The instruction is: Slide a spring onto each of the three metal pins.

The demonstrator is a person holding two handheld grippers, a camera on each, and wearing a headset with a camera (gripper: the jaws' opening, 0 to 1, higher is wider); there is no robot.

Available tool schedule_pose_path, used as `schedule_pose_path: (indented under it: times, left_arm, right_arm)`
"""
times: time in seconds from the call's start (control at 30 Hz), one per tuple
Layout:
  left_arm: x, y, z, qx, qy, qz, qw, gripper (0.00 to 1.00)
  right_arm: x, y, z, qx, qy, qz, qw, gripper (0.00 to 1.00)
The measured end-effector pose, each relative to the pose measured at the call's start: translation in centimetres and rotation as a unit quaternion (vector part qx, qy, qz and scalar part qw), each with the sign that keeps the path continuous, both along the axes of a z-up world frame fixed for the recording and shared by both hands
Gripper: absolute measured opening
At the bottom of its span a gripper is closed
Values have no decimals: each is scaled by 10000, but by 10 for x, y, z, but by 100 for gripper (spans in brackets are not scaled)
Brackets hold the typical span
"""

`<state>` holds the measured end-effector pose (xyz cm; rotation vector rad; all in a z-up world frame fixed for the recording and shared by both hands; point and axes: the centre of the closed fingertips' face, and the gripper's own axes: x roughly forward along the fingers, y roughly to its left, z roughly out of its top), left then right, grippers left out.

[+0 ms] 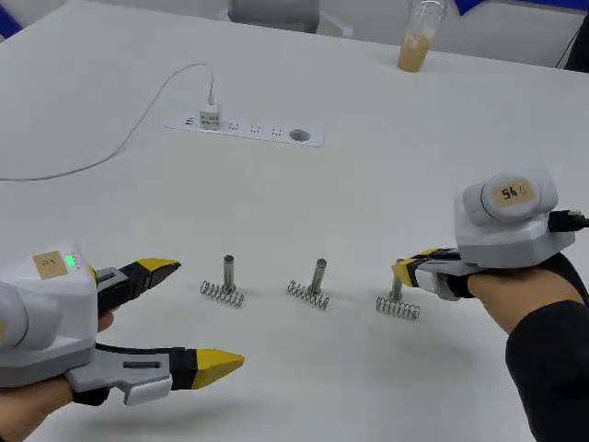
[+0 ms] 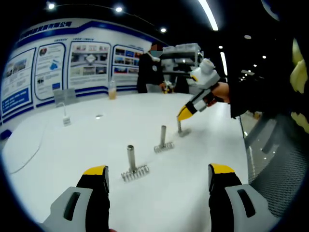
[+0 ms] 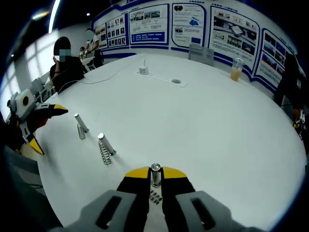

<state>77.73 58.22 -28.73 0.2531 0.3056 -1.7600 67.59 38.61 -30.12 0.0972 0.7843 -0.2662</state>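
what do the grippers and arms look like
White-grey bodies, black jaws, yellow tips. The left gripper has a green light and a tan sticker; the right gripper has a tan handwritten label, a black cable, and a black sleeve behind it.

Bright, even overhead light floods the white surface [image 1: 368,203]; in the head view shadows are faint and soft-edged, pooling toward 6 o'clock, and the middle spring [image 1: 307,295] is crisp. Ceiling strip lights [image 2: 208,14] glare at 1 o'clock in the left gripper view. Both gripper views bow strongly near their edges.
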Motion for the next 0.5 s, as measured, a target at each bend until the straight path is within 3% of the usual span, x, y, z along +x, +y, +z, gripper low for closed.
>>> schedule_pose_path:
  times: [0.5]
  left_arm:
    - [-2,0,4,-16,-34,-33,10000,86]
  right_arm:
    - [-8,2,-1,-194,97,166,9996,9]
